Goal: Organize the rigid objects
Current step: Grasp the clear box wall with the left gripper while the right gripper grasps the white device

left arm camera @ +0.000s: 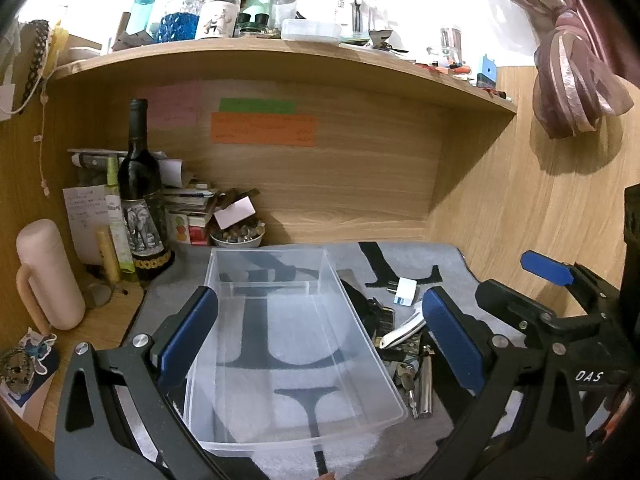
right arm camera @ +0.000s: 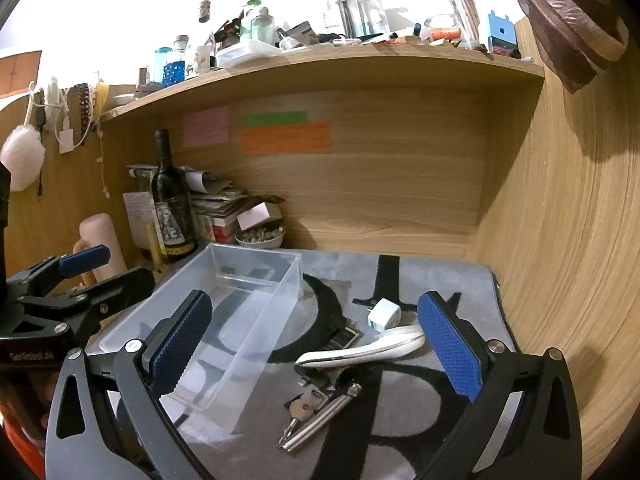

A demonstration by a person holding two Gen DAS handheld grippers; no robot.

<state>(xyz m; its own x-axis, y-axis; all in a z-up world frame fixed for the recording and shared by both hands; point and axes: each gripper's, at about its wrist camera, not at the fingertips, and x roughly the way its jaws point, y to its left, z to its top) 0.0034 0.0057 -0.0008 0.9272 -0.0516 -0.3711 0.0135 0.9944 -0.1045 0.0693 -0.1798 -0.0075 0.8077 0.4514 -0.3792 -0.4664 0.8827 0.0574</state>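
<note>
An empty clear plastic bin (left arm camera: 372, 344) (right arm camera: 276, 300) stands on a grey mat with black letters. Right of it lies a small pile: a white plug adapter (right arm camera: 385, 314) (left arm camera: 406, 291), a white handled tool (right arm camera: 360, 350) (left arm camera: 402, 332), keys (right arm camera: 306, 404) (left arm camera: 406, 380), a metal rod-like tool (right arm camera: 320, 420) and a dark flat object (right arm camera: 344, 337). My left gripper (left arm camera: 320, 336) is open and empty, straddling the bin. My right gripper (right arm camera: 316, 344) is open and empty, hovering over the pile. Each gripper shows in the other's view, the right one (left arm camera: 516, 280) and the left one (right arm camera: 100, 268).
A wine bottle (left arm camera: 140, 188), a pink mug (left arm camera: 48, 272), stacked papers (left arm camera: 192, 196) and a bowl of small items (left arm camera: 238, 236) crowd the back left corner. A wooden shelf (left arm camera: 280, 56) loaded with bottles runs overhead. A wooden wall (right arm camera: 560, 240) closes the right side.
</note>
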